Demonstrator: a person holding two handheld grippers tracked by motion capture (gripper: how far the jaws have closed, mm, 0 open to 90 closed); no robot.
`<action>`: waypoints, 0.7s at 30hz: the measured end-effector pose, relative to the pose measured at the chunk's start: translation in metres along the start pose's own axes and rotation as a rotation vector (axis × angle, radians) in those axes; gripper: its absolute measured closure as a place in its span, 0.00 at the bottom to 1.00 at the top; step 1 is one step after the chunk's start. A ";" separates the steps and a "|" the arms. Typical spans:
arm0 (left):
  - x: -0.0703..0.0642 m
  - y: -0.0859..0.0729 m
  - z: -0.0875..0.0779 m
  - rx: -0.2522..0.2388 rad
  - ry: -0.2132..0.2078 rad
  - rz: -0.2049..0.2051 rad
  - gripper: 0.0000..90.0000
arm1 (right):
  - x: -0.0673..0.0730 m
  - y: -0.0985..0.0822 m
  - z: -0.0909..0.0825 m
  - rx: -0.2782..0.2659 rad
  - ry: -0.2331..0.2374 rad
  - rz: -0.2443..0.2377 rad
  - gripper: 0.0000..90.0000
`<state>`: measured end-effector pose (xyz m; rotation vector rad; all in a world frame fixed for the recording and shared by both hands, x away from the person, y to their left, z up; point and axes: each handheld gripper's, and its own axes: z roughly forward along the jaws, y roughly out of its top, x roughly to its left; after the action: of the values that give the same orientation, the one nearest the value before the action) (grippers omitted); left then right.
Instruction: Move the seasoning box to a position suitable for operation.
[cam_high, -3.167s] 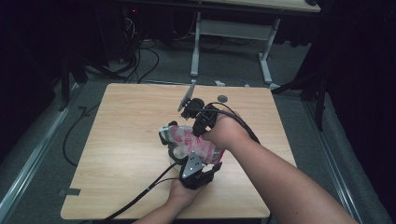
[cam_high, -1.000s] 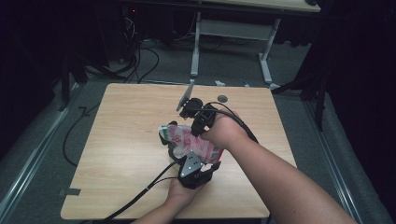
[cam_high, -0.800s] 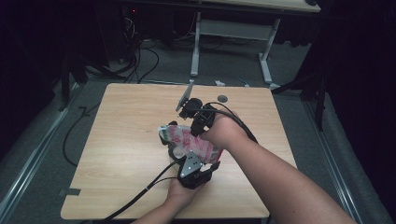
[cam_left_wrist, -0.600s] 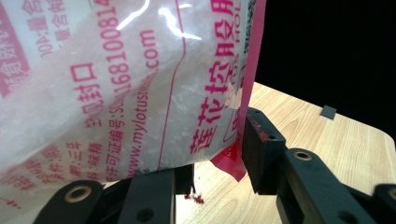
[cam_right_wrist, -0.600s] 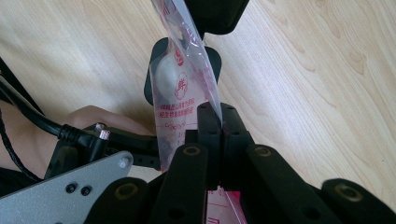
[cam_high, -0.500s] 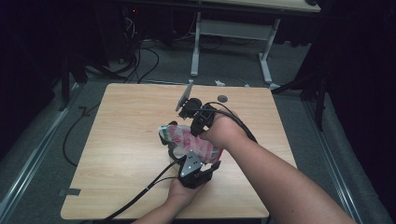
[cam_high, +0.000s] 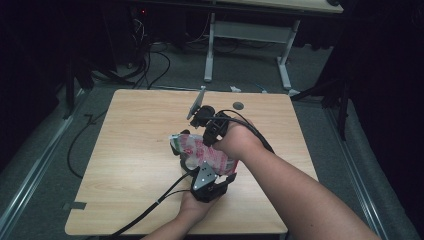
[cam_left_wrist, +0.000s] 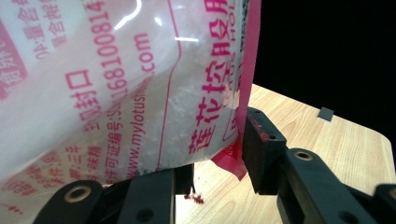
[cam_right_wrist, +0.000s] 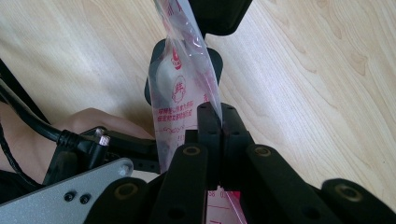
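Currently the plastic bag (cam_high: 204, 152) is held above the surface (cam_high: 125, 165) by both units, the right gripper (cam_right_wrist: 220, 122) clamped fully on its upper edge, the left gripper (cam_left_wrist: 210, 154) partly closed around its lower body; the next move likely requires pulling the edge open.

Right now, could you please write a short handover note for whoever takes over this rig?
Right hand-held gripper: shut on the top edge of the plastic bag, pinching the film.
Left hand-held gripper: jaws round the bag's lower end; one pad touches its pink edge, grip not certain.
The bag, clear with pink print and white grains inside, sits mid-table between both hands.
Done: bag gripped at the top.
Left: presumably opening or moving it; hold steady.
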<state>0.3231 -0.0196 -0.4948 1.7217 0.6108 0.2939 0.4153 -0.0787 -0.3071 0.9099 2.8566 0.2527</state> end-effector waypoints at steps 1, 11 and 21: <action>0.000 0.000 0.000 0.000 -0.002 0.001 0.74 | 0.000 0.000 0.000 0.003 0.000 0.002 0.99; -0.001 0.001 0.000 0.004 0.000 0.006 0.74 | 0.000 0.000 0.001 0.001 0.001 -0.001 0.99; -0.001 0.002 0.000 -0.001 -0.004 0.007 0.74 | -0.001 0.000 0.000 0.000 -0.001 -0.002 0.99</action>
<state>0.3226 -0.0204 -0.4929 1.7235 0.6020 0.2949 0.4159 -0.0788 -0.3070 0.9068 2.8564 0.2515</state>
